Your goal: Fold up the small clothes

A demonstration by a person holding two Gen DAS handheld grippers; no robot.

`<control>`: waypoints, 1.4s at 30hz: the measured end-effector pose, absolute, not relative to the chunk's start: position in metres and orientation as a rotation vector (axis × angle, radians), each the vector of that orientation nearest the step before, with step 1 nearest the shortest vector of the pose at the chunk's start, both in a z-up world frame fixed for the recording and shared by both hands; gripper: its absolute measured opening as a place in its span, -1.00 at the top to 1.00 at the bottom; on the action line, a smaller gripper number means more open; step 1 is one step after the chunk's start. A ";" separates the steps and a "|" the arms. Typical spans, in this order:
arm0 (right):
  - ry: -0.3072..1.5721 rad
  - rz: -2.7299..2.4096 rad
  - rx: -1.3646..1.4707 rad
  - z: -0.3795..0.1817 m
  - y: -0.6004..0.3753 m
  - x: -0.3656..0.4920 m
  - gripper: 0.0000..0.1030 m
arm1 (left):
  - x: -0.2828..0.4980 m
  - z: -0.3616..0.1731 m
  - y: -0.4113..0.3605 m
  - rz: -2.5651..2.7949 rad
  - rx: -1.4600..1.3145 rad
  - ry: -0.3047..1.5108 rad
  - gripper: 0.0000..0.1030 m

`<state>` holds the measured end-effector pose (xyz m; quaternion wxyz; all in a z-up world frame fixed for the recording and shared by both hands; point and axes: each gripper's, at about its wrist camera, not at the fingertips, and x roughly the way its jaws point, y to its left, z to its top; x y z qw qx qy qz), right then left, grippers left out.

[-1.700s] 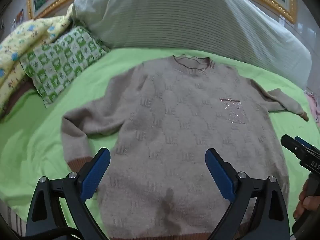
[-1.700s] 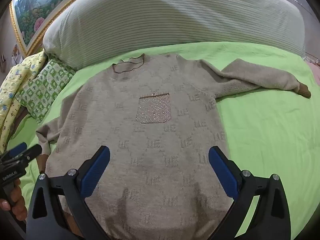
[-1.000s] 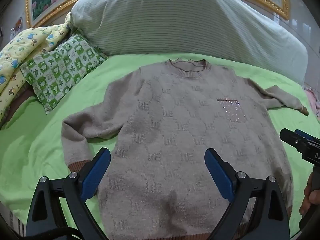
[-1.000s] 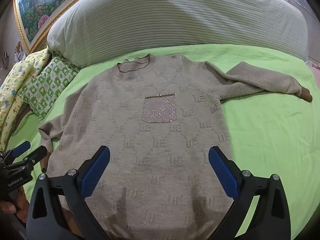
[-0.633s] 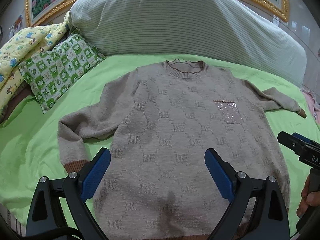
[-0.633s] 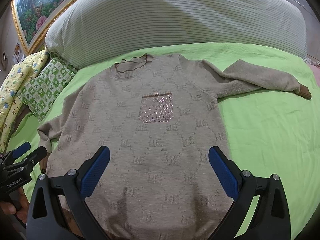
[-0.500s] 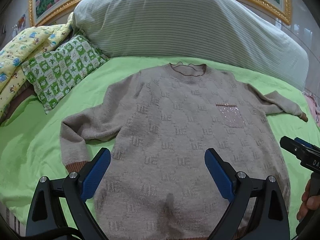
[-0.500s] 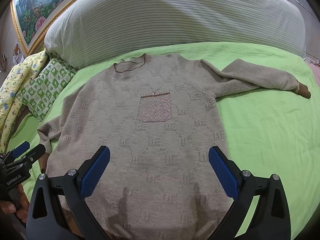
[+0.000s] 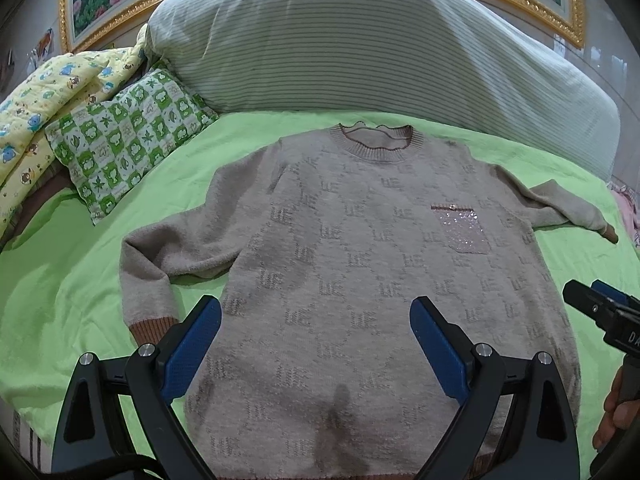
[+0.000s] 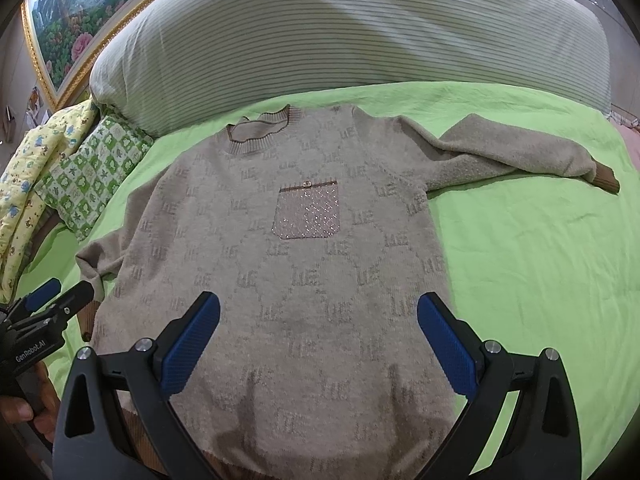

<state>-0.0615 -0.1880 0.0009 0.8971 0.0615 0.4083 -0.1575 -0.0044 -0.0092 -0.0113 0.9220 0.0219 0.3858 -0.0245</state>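
At the bottom of the left wrist view, the left gripper (image 9: 316,344) is spread wide with nothing between its blue pads, and it hangs over the low part of the beige knit sweater with a sparkly chest pocket (image 9: 360,280). At the bottom of the right wrist view, the right gripper (image 10: 318,340) is also spread wide and holds nothing. The sweater lies flat and face up in the middle of both views, on the bright green bed sheet (image 10: 540,260), with its brown bottom edge nearest and its neck farthest. One sleeve bends down at the left of the left wrist view, and the other sleeve (image 10: 520,156) sticks out to the upper right in the right wrist view. Farther back, at the left, sits a green and white checked pillow (image 9: 128,140), and a big striped pale cushion (image 9: 360,40) fills the top. No fold looks started yet. The knit is thick and soft, so a pinch might grab the sheet too, or only one layer. Then the fold could drag crooked or bunch up.
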 end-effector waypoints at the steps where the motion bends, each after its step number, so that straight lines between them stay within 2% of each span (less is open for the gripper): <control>1: 0.850 -0.325 0.127 0.001 -0.187 -0.063 -0.93 | -0.005 -0.011 -0.010 -0.051 0.048 0.793 -0.86; 42: 0.896 -0.303 0.110 -0.006 -0.160 -0.088 -0.93 | -0.029 -0.022 -0.010 -0.057 0.047 0.842 -0.87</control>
